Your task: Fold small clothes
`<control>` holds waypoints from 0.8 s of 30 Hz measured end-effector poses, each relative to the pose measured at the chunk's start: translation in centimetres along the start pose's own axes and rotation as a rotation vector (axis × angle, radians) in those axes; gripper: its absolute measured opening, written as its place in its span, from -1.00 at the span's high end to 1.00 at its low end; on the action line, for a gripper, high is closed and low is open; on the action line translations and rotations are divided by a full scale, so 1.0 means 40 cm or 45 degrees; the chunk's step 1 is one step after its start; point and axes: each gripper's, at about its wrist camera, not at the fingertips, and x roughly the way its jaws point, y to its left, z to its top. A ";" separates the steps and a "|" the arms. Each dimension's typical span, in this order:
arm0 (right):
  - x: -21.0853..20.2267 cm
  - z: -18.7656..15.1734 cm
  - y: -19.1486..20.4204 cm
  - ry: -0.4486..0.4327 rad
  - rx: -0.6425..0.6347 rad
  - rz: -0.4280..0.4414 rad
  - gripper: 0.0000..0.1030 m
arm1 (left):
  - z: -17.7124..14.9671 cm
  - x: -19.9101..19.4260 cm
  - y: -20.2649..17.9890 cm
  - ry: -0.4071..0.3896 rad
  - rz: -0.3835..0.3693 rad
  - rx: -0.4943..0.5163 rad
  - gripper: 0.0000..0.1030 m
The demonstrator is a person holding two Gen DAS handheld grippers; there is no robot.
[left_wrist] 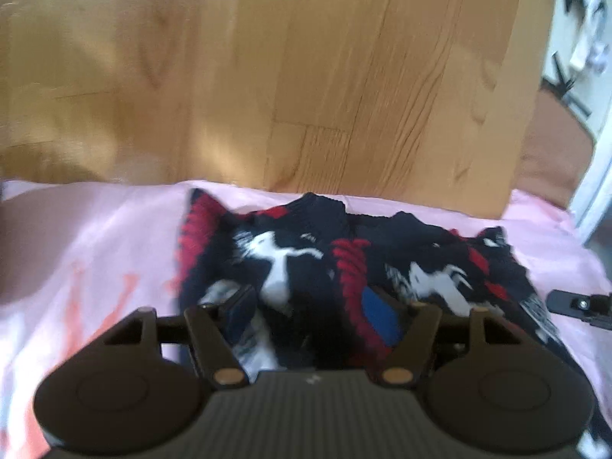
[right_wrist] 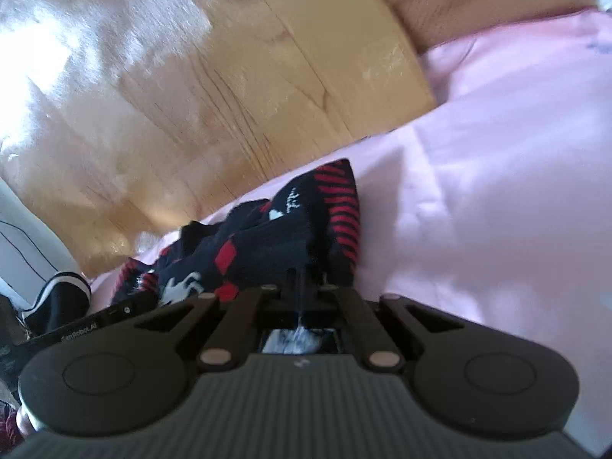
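Observation:
A small black garment (left_wrist: pixel 306 260) with red stripes and white animal prints lies crumpled on a pink sheet (left_wrist: pixel 95 248). My left gripper (left_wrist: pixel 310 310) is open, its blue-padded fingers (left_wrist: pixel 378 317) spread on either side of a bunched part of the cloth. In the right wrist view the same garment (right_wrist: pixel 267 237) lies on the pink sheet (right_wrist: pixel 478 191). My right gripper (right_wrist: pixel 302 287) is shut on the garment's near edge, with cloth pinched between the jaws. The right gripper's tip (left_wrist: pixel 577 304) shows at the right edge of the left wrist view.
A wooden floor (left_wrist: pixel 306 57) lies beyond the sheet's far edge. A brown rug (left_wrist: pixel 550 153) and a white frame are at the right. The left gripper's body (right_wrist: pixel 76 329) and a dark shoe (right_wrist: pixel 57 298) show at the lower left of the right wrist view.

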 end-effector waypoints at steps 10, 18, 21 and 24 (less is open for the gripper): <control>-0.316 -0.228 -0.020 0.009 -0.143 -0.019 0.43 | -0.306 -0.425 0.101 0.105 0.023 0.008 -0.51; -0.442 -0.373 -0.027 0.062 -0.072 0.038 0.43 | -0.437 -0.561 0.042 0.168 -0.075 0.065 -0.47; -0.479 -0.408 -0.026 0.066 -0.055 0.060 0.43 | -0.458 -0.584 0.031 0.182 -0.069 0.079 -0.44; -0.513 -0.445 -0.018 0.085 -0.062 0.090 0.43 | -0.483 -0.601 0.018 0.175 -0.086 0.074 0.55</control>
